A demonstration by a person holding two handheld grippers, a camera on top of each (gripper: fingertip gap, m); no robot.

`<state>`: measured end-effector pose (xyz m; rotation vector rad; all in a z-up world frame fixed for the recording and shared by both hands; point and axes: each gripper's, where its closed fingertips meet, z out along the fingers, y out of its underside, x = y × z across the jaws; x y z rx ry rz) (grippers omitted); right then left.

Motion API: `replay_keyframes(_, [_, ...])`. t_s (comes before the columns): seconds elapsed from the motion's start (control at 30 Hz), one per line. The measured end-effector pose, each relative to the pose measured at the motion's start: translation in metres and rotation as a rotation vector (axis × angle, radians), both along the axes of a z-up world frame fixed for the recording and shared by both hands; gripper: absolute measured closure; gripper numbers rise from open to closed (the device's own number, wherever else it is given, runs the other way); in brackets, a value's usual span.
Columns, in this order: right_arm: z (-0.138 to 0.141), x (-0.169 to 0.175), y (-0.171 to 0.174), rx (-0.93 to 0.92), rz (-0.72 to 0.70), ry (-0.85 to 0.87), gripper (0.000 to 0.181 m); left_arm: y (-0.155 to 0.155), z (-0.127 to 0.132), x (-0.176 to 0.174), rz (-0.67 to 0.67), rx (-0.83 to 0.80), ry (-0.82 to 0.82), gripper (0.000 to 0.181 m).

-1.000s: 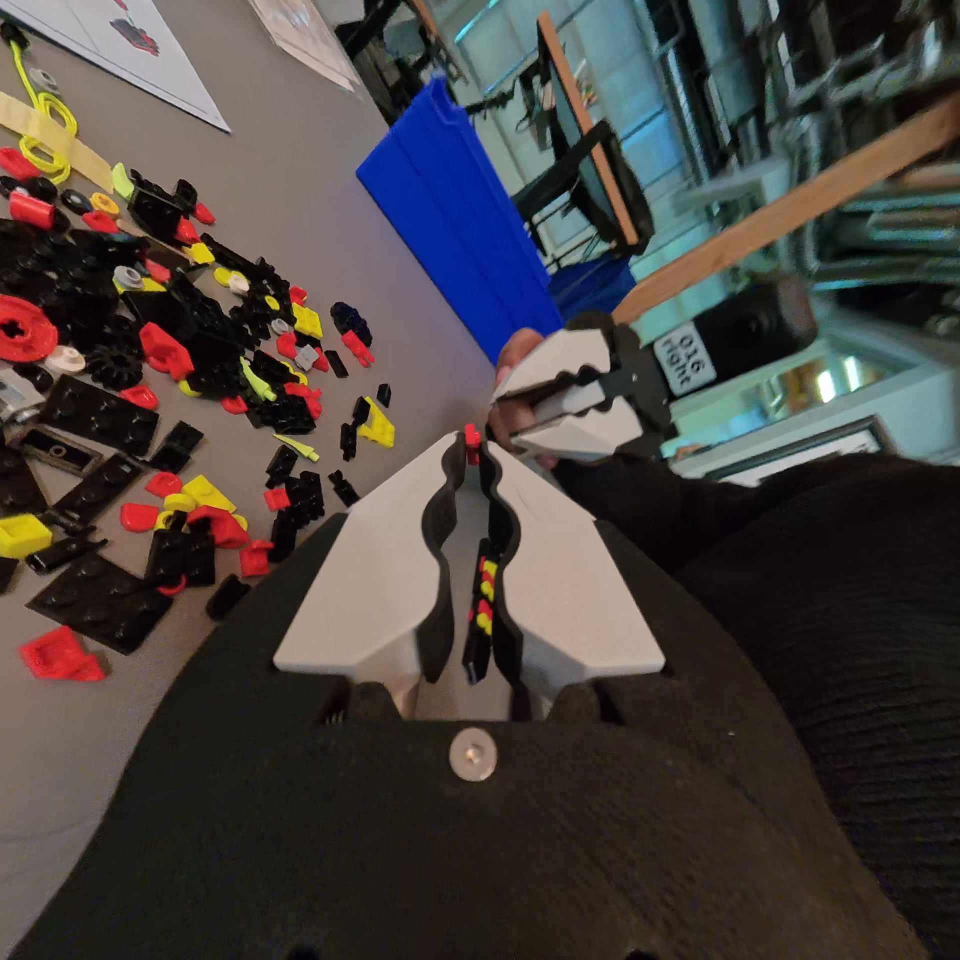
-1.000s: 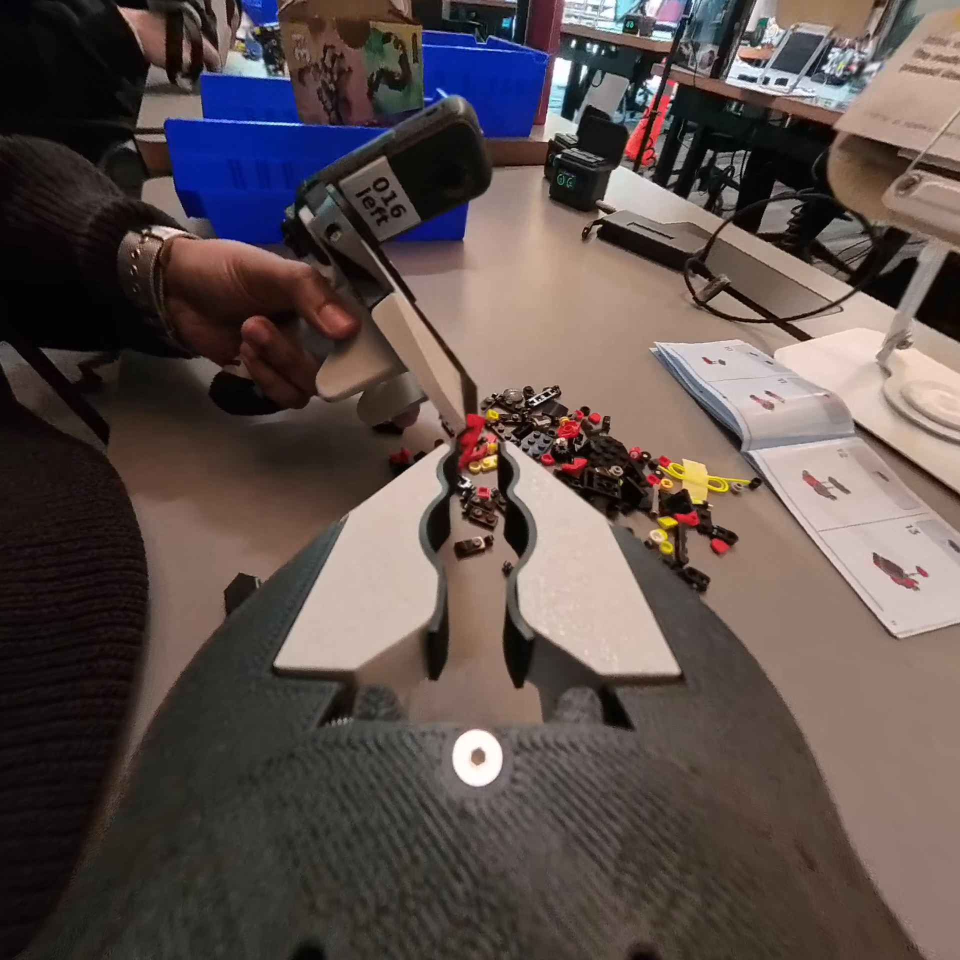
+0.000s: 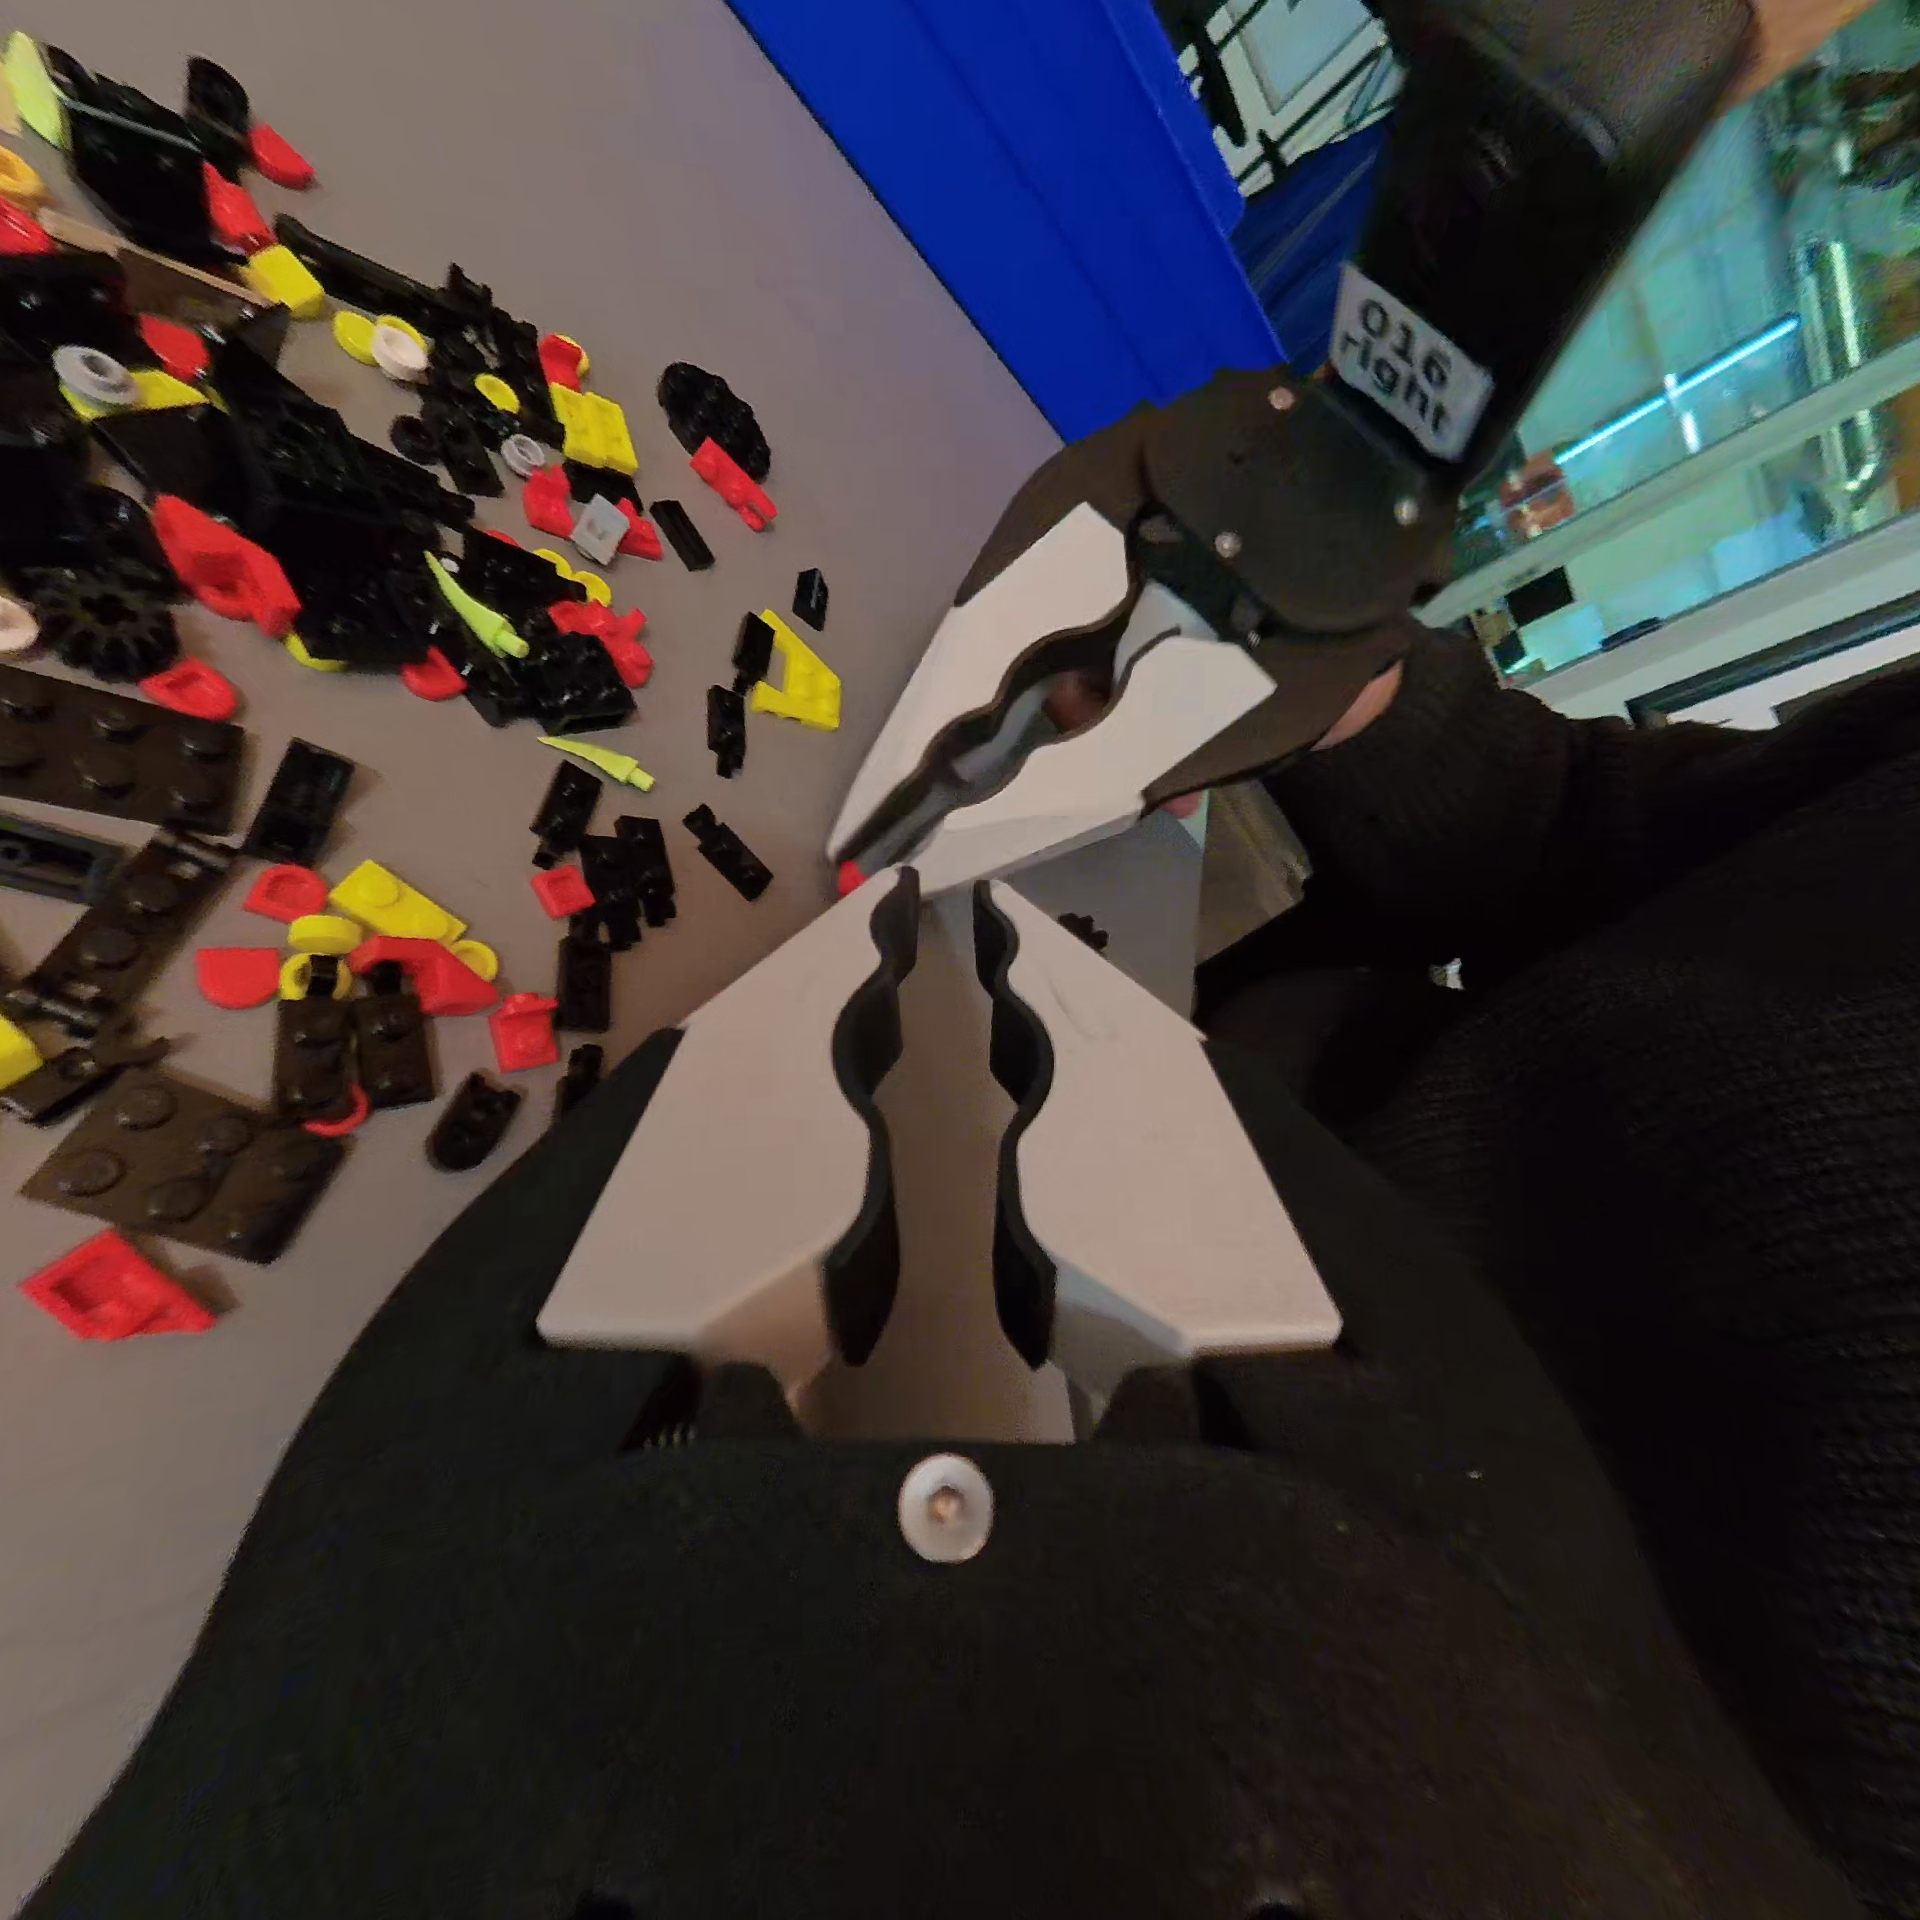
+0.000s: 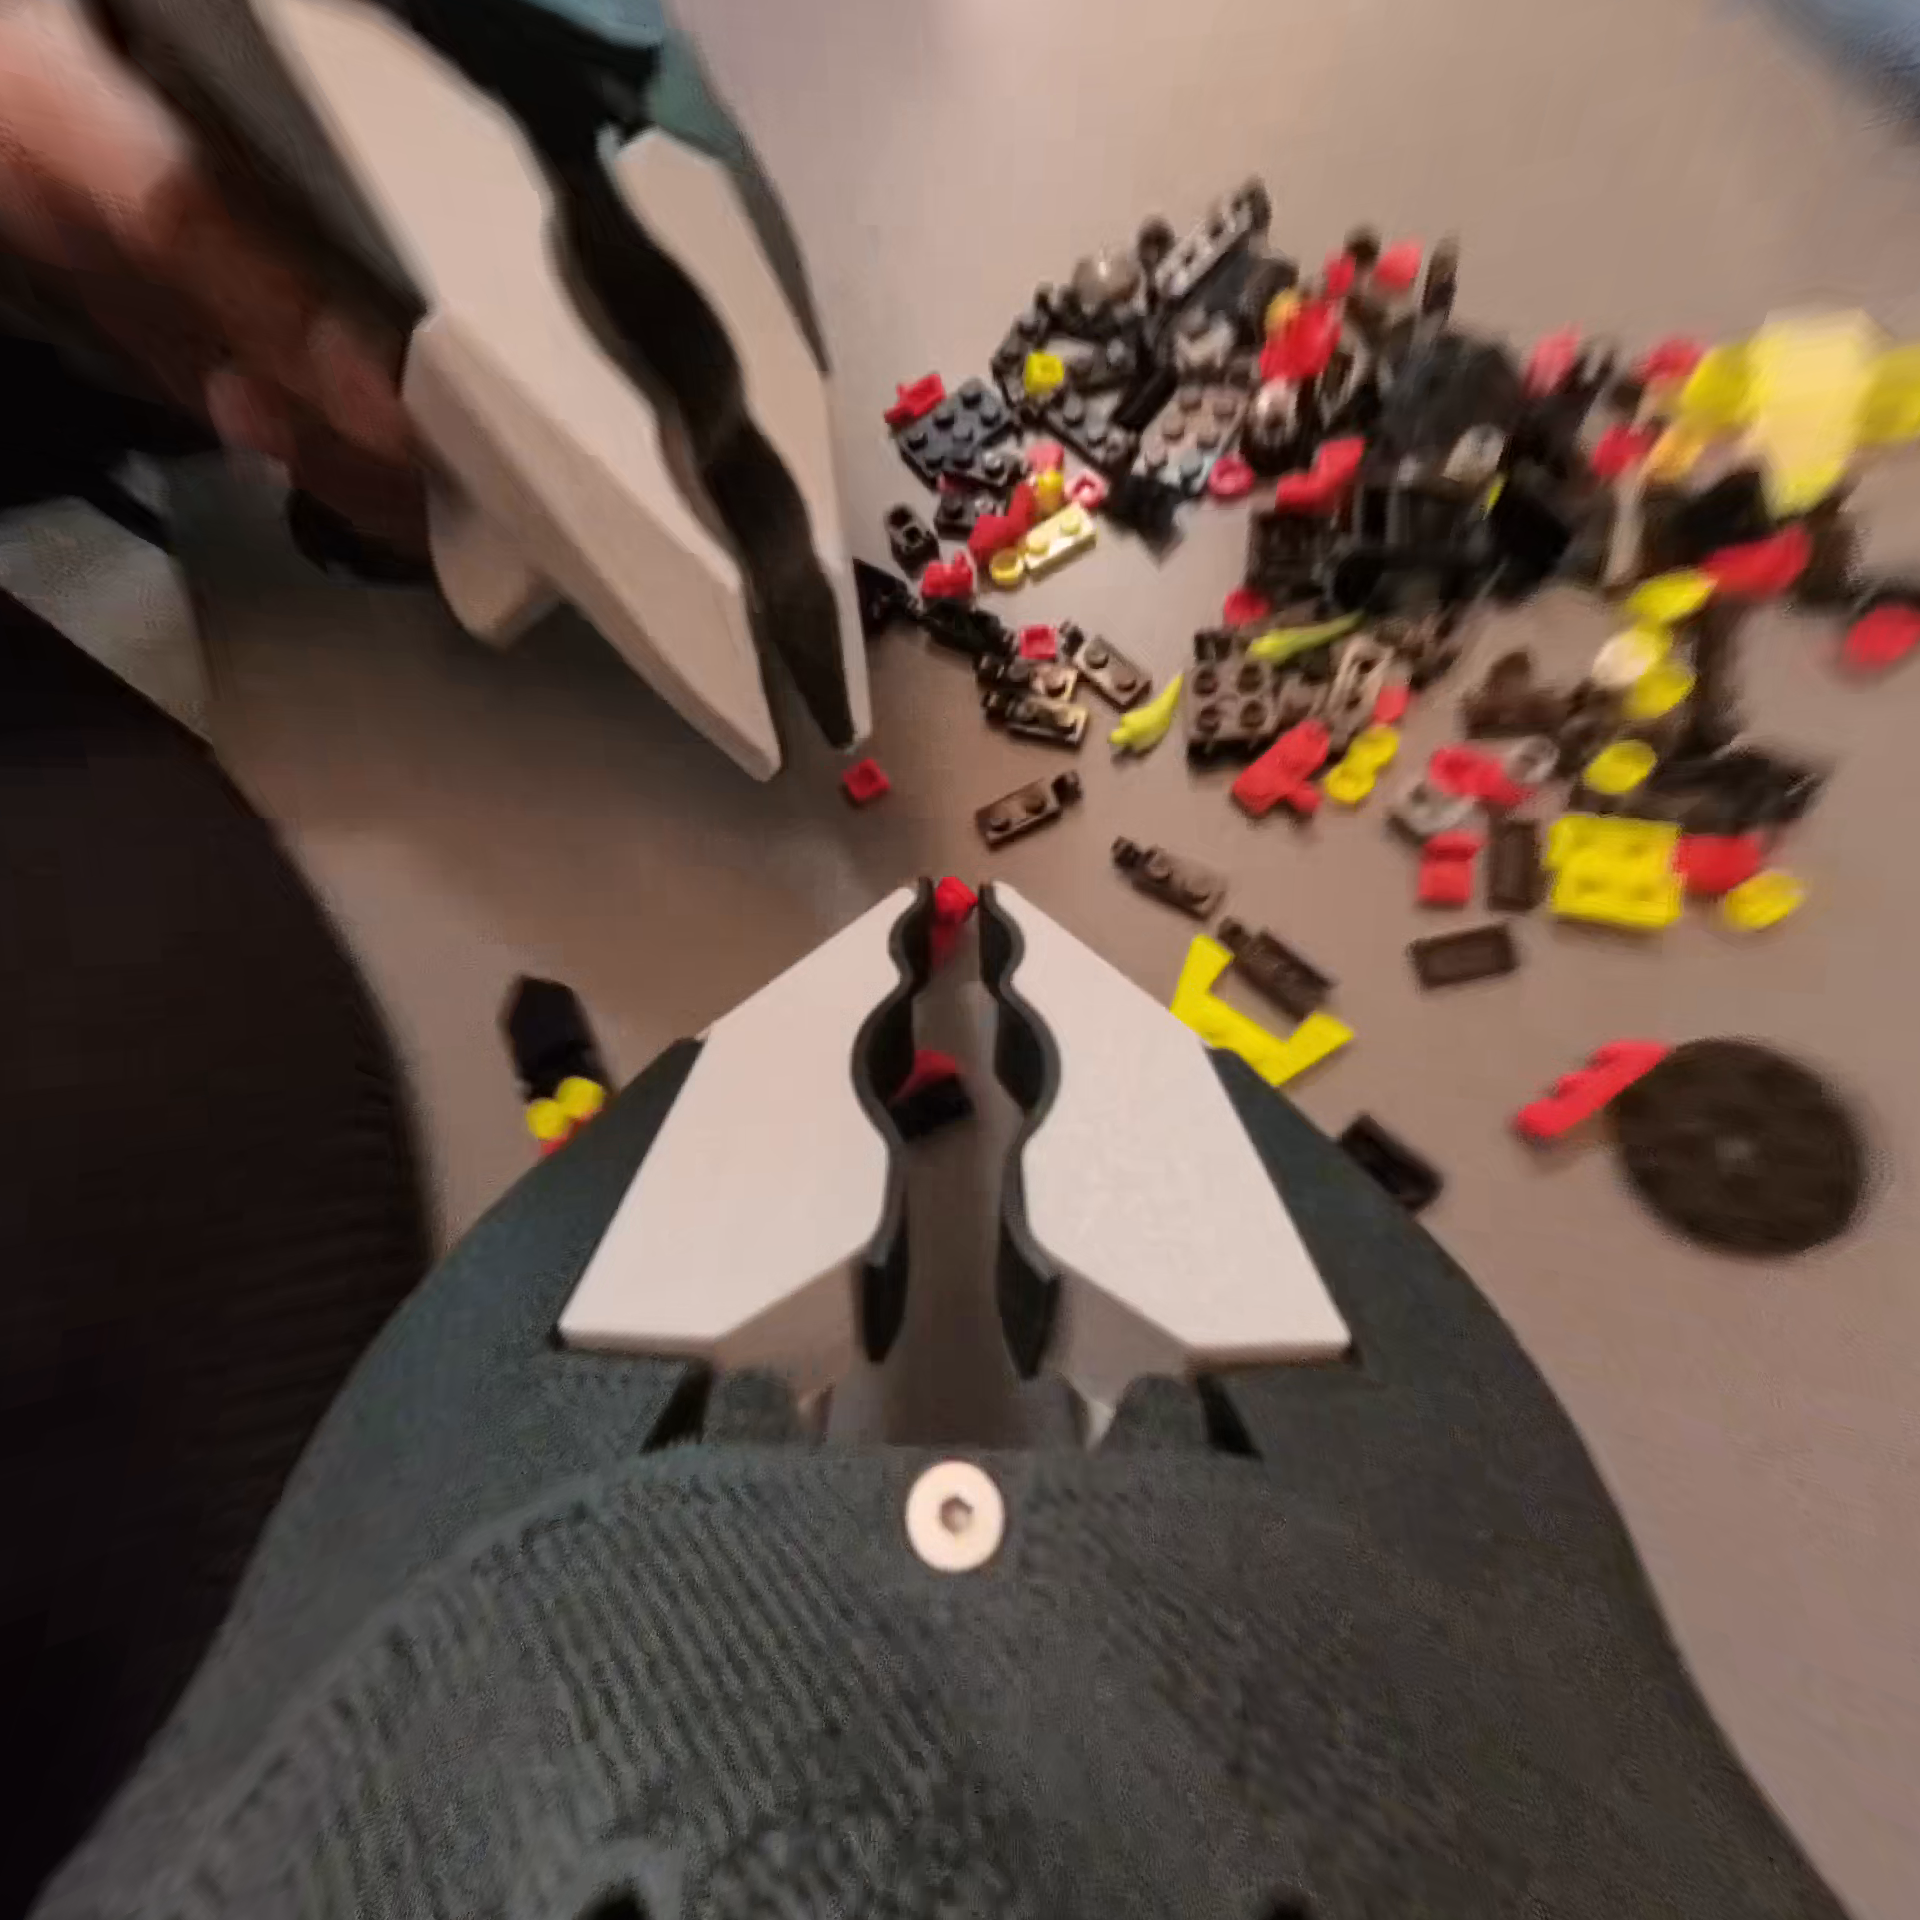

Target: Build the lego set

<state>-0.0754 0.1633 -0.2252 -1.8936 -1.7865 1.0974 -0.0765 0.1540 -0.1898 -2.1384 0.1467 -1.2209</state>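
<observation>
Red piece (image 4: 952,902): tiny hard plastic, pinched at the very tips of the right gripper (image 4: 950,896) fingers.
Handling: light, stiff, glossy; I judge it apt to twist or pop free, so flat sides deserve the squeeze.
Left gripper (image 3: 943,902): fingers narrowly apart, nothing between them; right gripper's tips just ahead.
Loose bricks (image 3: 343,582): black, red and yellow, spread on the grey counter (image 3: 665,197) left of the left fingers, right of the right fingers.
Small red plate (image 4: 863,780): lies just beyond the right fingertips.
Unclear: right view blurred; the held piece's shape and a dark-and-red bit deeper between those fingers.
</observation>
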Motion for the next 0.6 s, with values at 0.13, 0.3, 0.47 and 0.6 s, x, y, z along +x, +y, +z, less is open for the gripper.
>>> replay_keyframes(0.13, [0.017,-0.004,-0.007,-0.317,-0.093,0.019,0.174,0.000,-0.004,-0.001,-0.002,0.012,0.054,0.174])
replay_keyframes(0.3, [0.005,-0.002,-0.004,-0.238,-0.099,-0.027,0.173,0.000,-0.012,-0.001,-0.013,0.029,0.154,0.174])
replay_keyframes(0.47, [0.005,0.000,0.002,-0.215,-0.101,-0.025,0.167,-0.001,-0.017,0.000,-0.020,0.043,0.220,0.174])
replay_keyframes(0.6, [0.015,0.000,0.004,-0.216,-0.066,0.031,0.163,0.000,-0.020,-0.004,-0.012,0.057,0.280,0.175])
